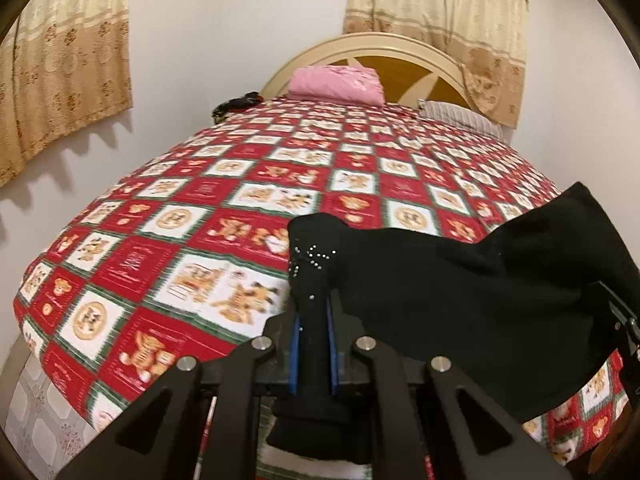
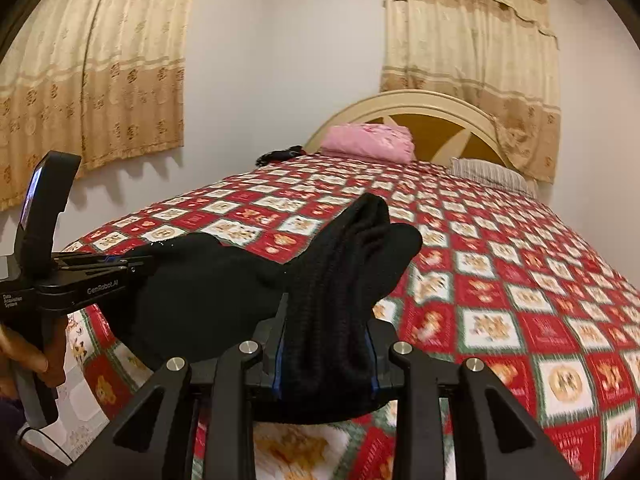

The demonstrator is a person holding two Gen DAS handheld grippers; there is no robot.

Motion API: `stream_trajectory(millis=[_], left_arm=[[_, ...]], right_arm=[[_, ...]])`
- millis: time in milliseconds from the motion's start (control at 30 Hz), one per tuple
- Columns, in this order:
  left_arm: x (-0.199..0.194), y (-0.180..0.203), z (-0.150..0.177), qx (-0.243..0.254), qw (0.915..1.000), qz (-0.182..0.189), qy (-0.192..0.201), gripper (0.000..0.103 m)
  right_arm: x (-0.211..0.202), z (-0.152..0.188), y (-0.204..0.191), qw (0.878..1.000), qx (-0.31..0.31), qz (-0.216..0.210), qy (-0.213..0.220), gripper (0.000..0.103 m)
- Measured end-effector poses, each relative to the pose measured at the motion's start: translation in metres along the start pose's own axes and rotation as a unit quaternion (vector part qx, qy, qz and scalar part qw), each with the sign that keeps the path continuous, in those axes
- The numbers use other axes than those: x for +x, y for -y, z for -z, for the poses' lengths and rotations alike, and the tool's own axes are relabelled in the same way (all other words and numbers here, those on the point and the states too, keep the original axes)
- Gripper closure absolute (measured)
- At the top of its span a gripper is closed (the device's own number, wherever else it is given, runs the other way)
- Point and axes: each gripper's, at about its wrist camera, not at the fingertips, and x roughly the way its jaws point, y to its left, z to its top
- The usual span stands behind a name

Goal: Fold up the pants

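Black pants (image 1: 460, 280) hang stretched between my two grippers above the near end of a bed (image 1: 180, 208) with a red teddy-bear patchwork cover. My left gripper (image 1: 313, 308) is shut on a thin fold of the fabric that bears small shiny studs. In the right wrist view my right gripper (image 2: 326, 332) is shut on a thick ribbed bunch of the pants (image 2: 200, 288). There the left gripper (image 2: 136, 264) shows at the left, held by a hand (image 2: 36, 356). Part of the right gripper (image 1: 624, 320) peeks from behind the cloth.
At the head of the bed lie a folded pink blanket (image 1: 336, 84) and a striped pillow (image 1: 460, 116) against a curved headboard (image 1: 400, 46). A dark item (image 1: 236, 104) lies at the far left edge. Beige curtains (image 1: 68, 60) hang on the wall. Tiled floor (image 1: 36, 420) shows lower left.
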Motion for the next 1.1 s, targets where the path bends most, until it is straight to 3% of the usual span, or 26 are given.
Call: stream_trajectory(millis=[400, 733, 867, 1000, 1100], left_arm=[[0.011, -0.057, -0.023, -0.035, 0.9981, -0.047, 0.017, 0.091], [0.031, -0.097, -0.059, -0.034, 0.9905, -0.121, 0.055, 0.091], [0.068, -0.105, -0.053, -0.039, 0.9909, -0.129, 0.010, 0.091], [0.099, -0.111, -0.033, -0.050, 0.9897, -0.124, -0.050, 0.091], [0.106, -0.105, -0.021, -0.034, 0.9890, -0.131, -0.060, 0.090]], right_arm=[[0.045, -0.039, -0.042, 0.998, -0.039, -0.045, 0.013, 0.072], [0.109, -0.068, -0.073, 0.994, -0.071, -0.080, 0.019, 0.072], [0.143, -0.065, -0.085, 0.992, -0.103, -0.073, 0.002, 0.072], [0.187, -0.047, -0.078, 0.990, -0.096, -0.079, -0.067, 0.072], [0.209, -0.032, -0.066, 0.989, -0.069, -0.078, -0.109, 0.072]])
